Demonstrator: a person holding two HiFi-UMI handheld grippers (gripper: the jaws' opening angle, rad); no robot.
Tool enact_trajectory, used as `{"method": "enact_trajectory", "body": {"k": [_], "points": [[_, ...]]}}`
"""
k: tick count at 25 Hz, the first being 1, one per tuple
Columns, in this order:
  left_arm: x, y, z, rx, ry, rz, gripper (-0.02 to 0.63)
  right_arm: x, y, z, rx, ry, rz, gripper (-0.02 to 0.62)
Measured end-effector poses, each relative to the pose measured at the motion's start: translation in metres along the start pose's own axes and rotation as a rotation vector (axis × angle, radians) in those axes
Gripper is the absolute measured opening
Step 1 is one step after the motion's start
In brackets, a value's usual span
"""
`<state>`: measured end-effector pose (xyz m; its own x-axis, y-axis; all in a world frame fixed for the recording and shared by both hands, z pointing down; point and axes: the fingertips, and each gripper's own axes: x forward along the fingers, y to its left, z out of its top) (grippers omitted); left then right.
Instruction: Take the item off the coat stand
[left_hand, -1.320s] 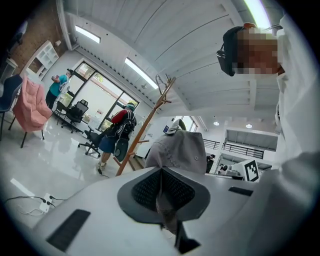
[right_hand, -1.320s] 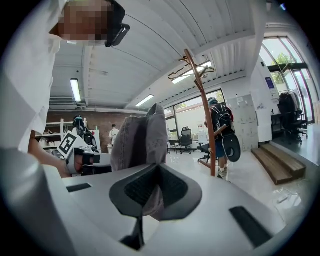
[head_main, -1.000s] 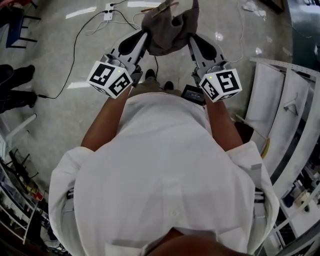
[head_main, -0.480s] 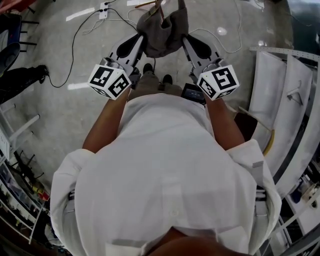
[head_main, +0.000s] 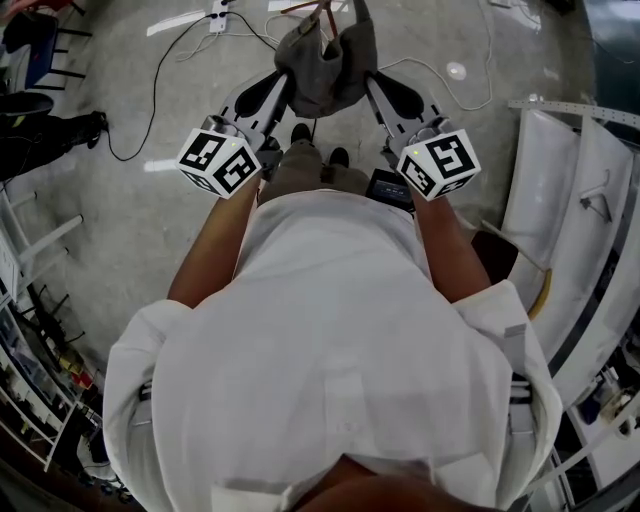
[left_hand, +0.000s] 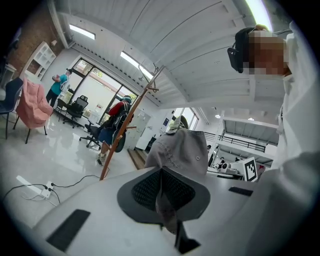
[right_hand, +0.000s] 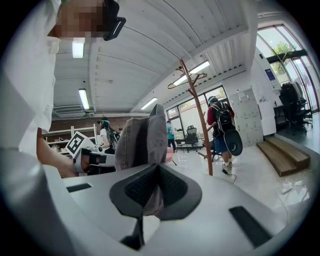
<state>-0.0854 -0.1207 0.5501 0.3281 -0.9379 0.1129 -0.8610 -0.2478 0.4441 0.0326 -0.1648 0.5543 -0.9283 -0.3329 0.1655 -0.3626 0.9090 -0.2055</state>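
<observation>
Grey cap (head_main: 325, 62), carried off the floor: left gripper (left_hand: 161, 175) jaws clamped on one edge of its fabric, right gripper (right_hand: 154, 172) jaws clamped on the opposite edge. Crown rises just beyond both jaw tips. Wooden coat stand (right_hand: 200, 116) stands well beyond the jaws, apart from the cap.

Left gripper (left_hand: 162, 192) clamped on grey cap (left_hand: 185, 150), wooden coat stand (left_hand: 130, 125) behind it
</observation>
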Motion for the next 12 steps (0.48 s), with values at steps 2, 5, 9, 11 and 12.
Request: {"method": "enact_trajectory", "body": {"k": [2,5,9,11,12], "points": [[-0.0013,-0.0014,0.0015,0.001,-0.001,0.01,0.02,0.0,0.0006,0.0007,0.006,-0.003,0.01,0.026],[-0.0022,-0.0029,0.002,0.001,-0.001,0.024,0.02,-0.0004,0.0003,0.0021,0.006,-0.008,0.031,0.026],[-0.0025,-0.0019,0.0015,0.005,-0.008,0.045,0.02,0.0012,-0.0006,0.0008,0.002,-0.014,0.061,0.026],[-0.0043,-0.0024,-0.0006,0.004,-0.01,0.051,0.02,-0.0004,0.0011,-0.0013,0.002,-0.017,0.07,0.026],[-0.0054,-0.0029,-0.0018,0.003,-0.011,0.053,0.02,-0.0015,0.0023,-0.0023,0.003,-0.018,0.073,0.026]]}}
